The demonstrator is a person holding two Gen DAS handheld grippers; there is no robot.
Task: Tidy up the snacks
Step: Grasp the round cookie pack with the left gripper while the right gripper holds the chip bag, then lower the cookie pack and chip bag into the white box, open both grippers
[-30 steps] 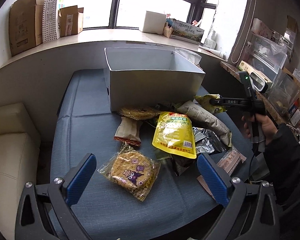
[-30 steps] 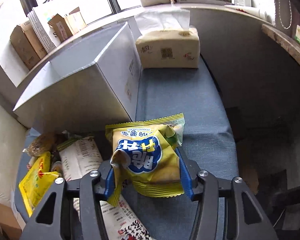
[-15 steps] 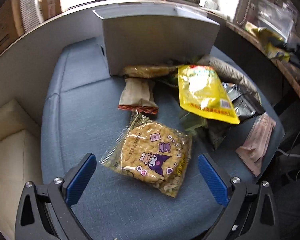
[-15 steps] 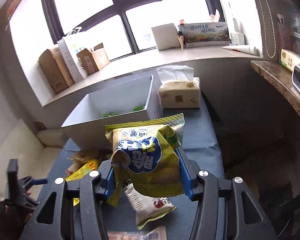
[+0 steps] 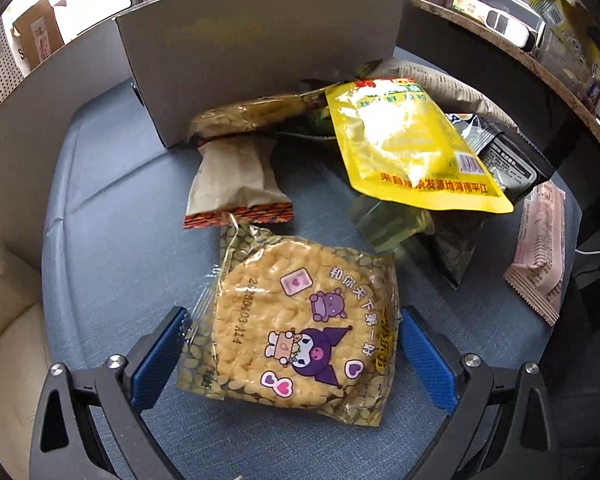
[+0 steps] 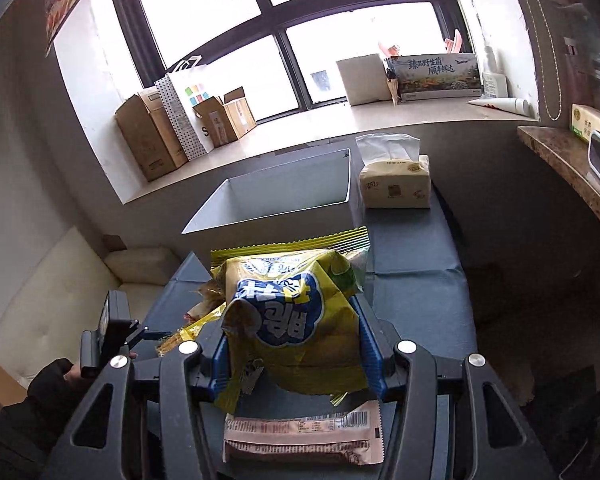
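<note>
Snack pile [image 5: 412,148] is crowding the box [image 6: 284,200]. Left gripper [image 5: 292,354] is straddling a cracker pack [image 5: 296,320], released; right gripper [image 6: 296,354] is grasping a chip bag [image 6: 296,312].

Snack packets [image 5: 412,148] before box [image 5: 260,68], on table [image 5: 112,248]

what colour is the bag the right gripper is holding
Yellow, with a blue and white logo patch; the chip bag shows best in the right wrist view, clamped in the right gripper.

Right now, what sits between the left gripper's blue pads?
In the left wrist view, the clear-wrapped round rice cracker with the purple cartoon character lies between the open left gripper's pads, flat on the blue cloth; whether they touch the wrapper is unclear.
</note>
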